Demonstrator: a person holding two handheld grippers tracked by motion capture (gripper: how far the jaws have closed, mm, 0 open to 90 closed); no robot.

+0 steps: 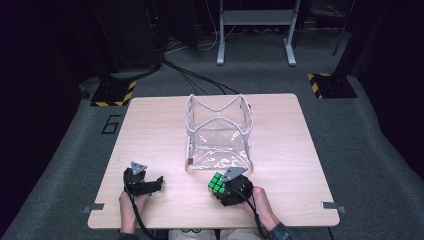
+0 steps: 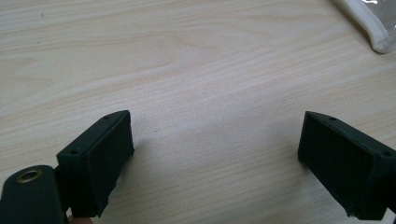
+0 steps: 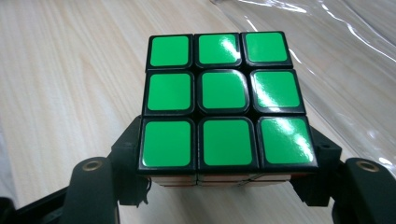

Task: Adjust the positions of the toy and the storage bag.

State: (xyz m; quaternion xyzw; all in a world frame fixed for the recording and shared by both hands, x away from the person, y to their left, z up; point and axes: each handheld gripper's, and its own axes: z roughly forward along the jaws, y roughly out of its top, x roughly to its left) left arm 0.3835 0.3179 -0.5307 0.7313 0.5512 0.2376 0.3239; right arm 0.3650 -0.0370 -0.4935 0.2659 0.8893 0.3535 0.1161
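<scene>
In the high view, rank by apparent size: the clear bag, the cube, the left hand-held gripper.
1. Clear bag, plainly the largest.
2. Left hand-held gripper, jaws apart with nothing between them.
3. Cube, smallest, though the right hand-held gripper covers part of it.

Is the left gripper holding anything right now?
No, in the left gripper view the left gripper has its jaws spread wide with only bare wooden table between them.

Numeral "6" marked on grey floor (image 1: 75,150) left of table (image 1: 150,125); no other legible text.
</scene>
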